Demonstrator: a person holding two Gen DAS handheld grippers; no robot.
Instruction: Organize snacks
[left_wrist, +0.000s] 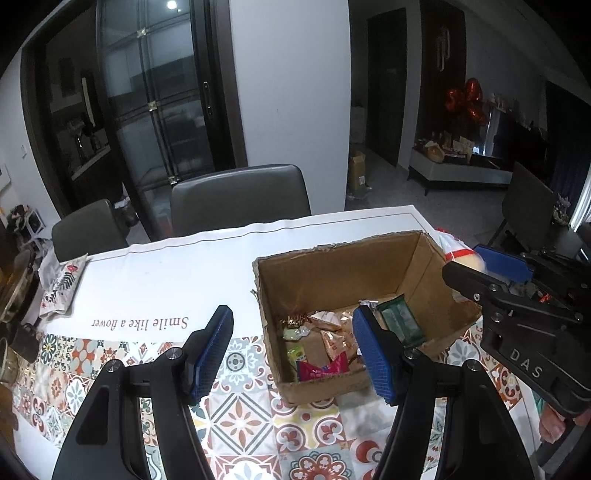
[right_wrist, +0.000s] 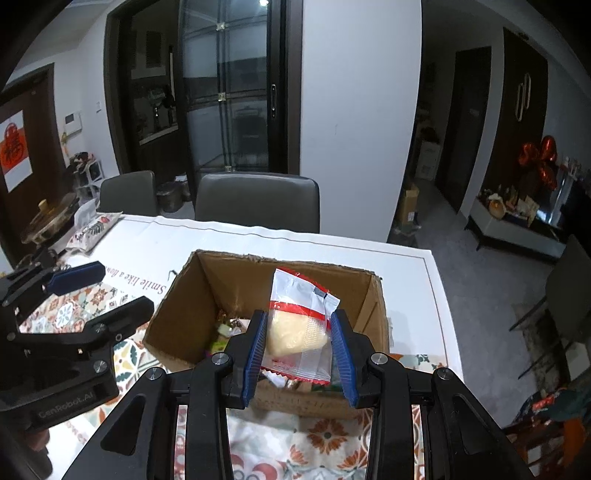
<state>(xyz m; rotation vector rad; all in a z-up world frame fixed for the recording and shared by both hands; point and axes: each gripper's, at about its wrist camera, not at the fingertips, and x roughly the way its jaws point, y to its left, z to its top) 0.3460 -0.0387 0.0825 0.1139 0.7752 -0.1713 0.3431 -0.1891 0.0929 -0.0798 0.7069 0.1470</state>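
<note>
Patterned tablecloth (left_wrist: 236, 413) bears a cardboard box (left_wrist: 332, 273); left jaws apart, right jaws clamp a snack packet (right_wrist: 299, 325).

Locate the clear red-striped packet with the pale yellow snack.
Right wrist view: clear red-striped snack packet is clamped in the right gripper, above the open cardboard box.

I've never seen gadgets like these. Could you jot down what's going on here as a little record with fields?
Setting: dining table with a patterned cloth
Container: open cardboard box holding assorted wrapped snacks
Right gripper: closed on a clear snack packet with red trim, held above the box
Left gripper: open, holding nothing, beside the box
Also on the table: floral pouch, far left
</note>
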